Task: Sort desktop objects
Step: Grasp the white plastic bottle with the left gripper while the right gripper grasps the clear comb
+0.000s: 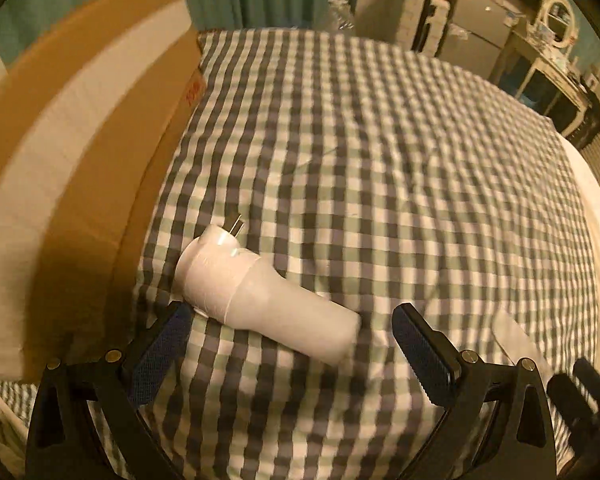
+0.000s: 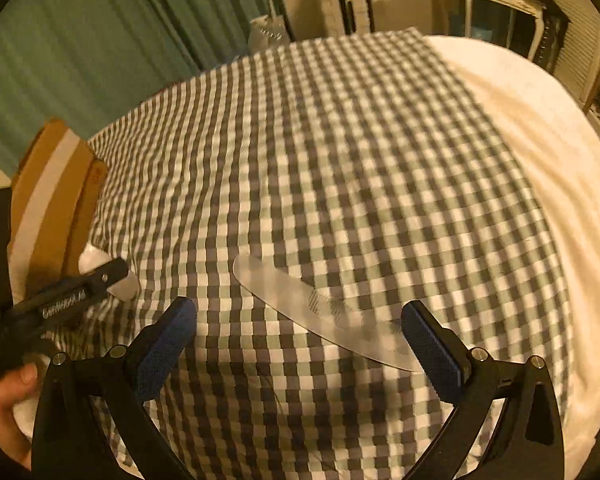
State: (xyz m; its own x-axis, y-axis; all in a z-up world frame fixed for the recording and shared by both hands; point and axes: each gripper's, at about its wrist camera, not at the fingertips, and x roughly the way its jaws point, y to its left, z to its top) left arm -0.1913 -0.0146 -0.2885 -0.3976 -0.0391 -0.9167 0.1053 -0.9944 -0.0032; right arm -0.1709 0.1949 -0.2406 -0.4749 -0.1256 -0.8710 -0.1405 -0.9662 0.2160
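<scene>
Checked cloth point(image 1: 379, 160) covers the surface; a plain white sheet point(image 2: 539, 152) shows past its right edge. Left gripper point(image 1: 292, 320) hangs low over the cloth, jaws wide, nothing between the pads. A white plug-in device point(image 1: 260, 292) lies on its side just ahead of them, fat end with two metal prongs point(image 1: 236, 226) pointing away toward the cardboard box point(image 1: 80, 152), slim end toward the gripper's right finger point(image 1: 423, 352). The left finger point(image 1: 160, 348) sits close to the device's fat end; contact cannot be told. The box stands at the cloth's left edge, just beside the device, with a pale tape strip along its flap. Right gripper point(image 2: 300, 332) also low, jaws wide, empty. A flat clear plastic piece point(image 2: 315, 308), long and curved, lies on the cloth ahead of it, its near tip close by the right finger point(image 2: 431, 348). The checks show through it; blurred. In the right wrist view the left gripper point(image 2: 60, 300) shows at far left, over the white device point(image 2: 96, 260), with a hand point(image 2: 4, 400) on its handle. Same view: box point(image 2: 48, 200) at left edge. Green curtain point(image 2: 80, 40) and cluttered furniture behind.
</scene>
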